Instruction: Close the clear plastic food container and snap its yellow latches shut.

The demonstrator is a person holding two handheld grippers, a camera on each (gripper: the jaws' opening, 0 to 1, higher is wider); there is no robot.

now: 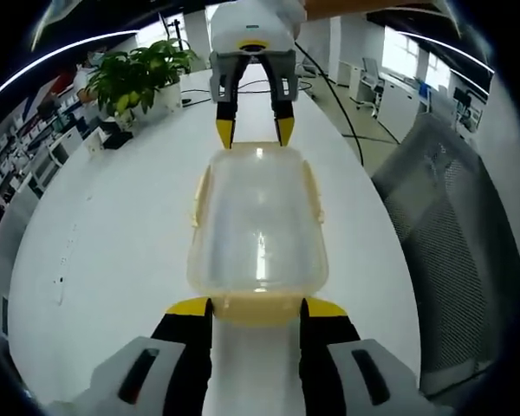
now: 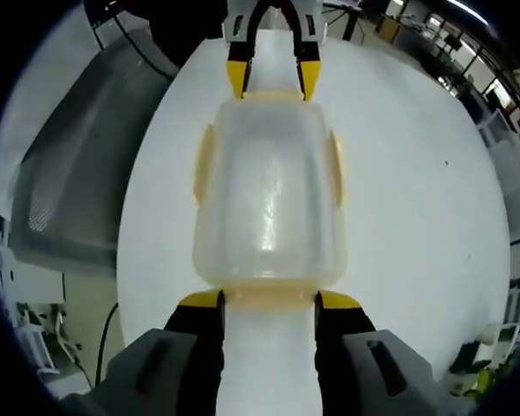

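Note:
A clear plastic container (image 1: 258,217) (image 2: 267,199) lies lengthwise on the white table (image 1: 113,234) (image 2: 416,199) with its lid on top. Yellow latches (image 1: 199,195) (image 2: 335,169) run along its long sides, and whether they are snapped down I cannot tell. My left gripper (image 1: 257,308) (image 2: 272,76) is open, its yellow-tipped jaws straddling the yellow latch at one short end. Facing it, my right gripper (image 2: 270,300) (image 1: 255,133) is open too, with its jaws on either side of the opposite end latch.
A grey mesh chair (image 1: 455,234) (image 2: 78,173) stands close beside the table's long edge. At the table's far end are a potted plant (image 1: 139,78) and black cables (image 1: 351,121). Office desks and shelves lie beyond.

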